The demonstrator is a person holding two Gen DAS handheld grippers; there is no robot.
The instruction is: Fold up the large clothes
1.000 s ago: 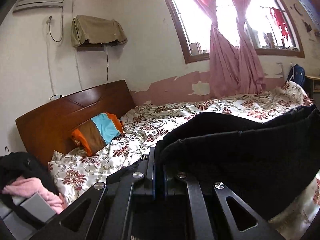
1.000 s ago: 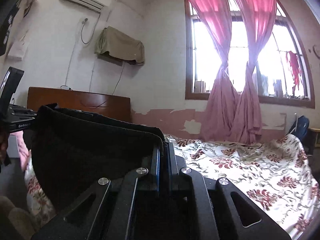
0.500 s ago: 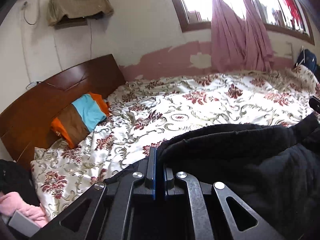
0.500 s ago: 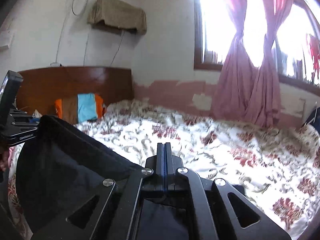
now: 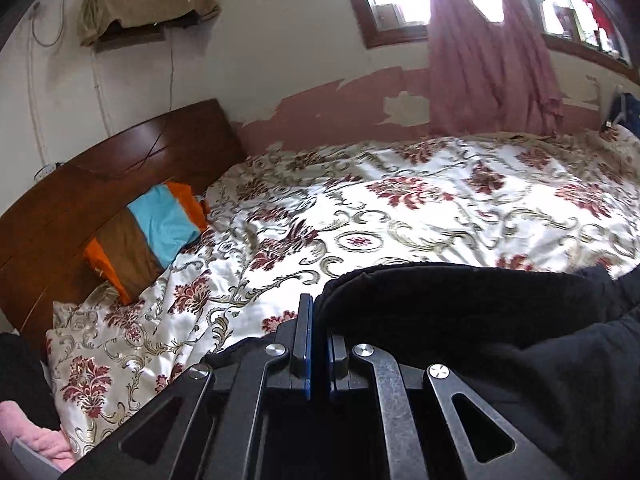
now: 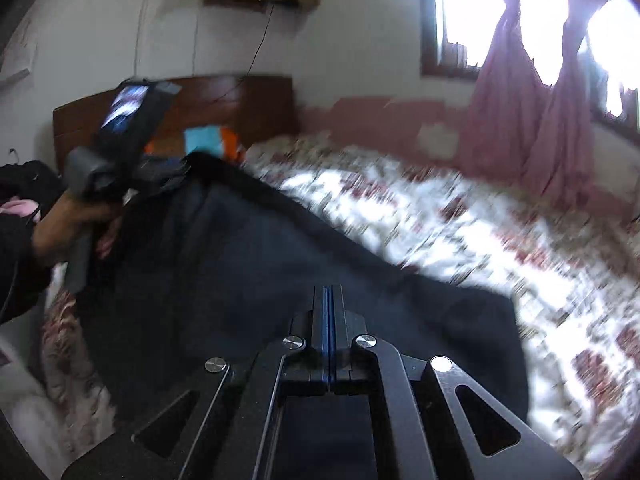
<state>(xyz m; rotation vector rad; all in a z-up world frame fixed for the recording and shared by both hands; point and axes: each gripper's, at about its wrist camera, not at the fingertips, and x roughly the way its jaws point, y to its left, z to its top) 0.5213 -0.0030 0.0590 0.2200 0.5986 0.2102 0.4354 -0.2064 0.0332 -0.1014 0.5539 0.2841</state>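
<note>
A large black garment [image 5: 480, 320] is stretched between my two grippers over a floral bedspread [image 5: 400, 216]. My left gripper [image 5: 318, 312] is shut on one edge of it, with cloth bunched to the right of the fingers. In the right wrist view the garment [image 6: 260, 272] spreads flat and wide. My right gripper [image 6: 328, 304] has its jaws pressed together above the cloth; I cannot see cloth pinched between them. The left gripper's body [image 6: 120, 148] and the hand holding it show at the far left. That view is motion-blurred.
A wooden headboard [image 5: 100, 184] stands at the left with an orange, brown and blue pillow [image 5: 148, 236] against it. Pink curtains [image 5: 488, 60] hang at the window behind the bed. Pink and dark clothes [image 5: 24, 436] lie at the lower left.
Both grippers have tilted down and lowered toward the bed. The black garment, held up a second ago, now spreads out over the bedspread.
</note>
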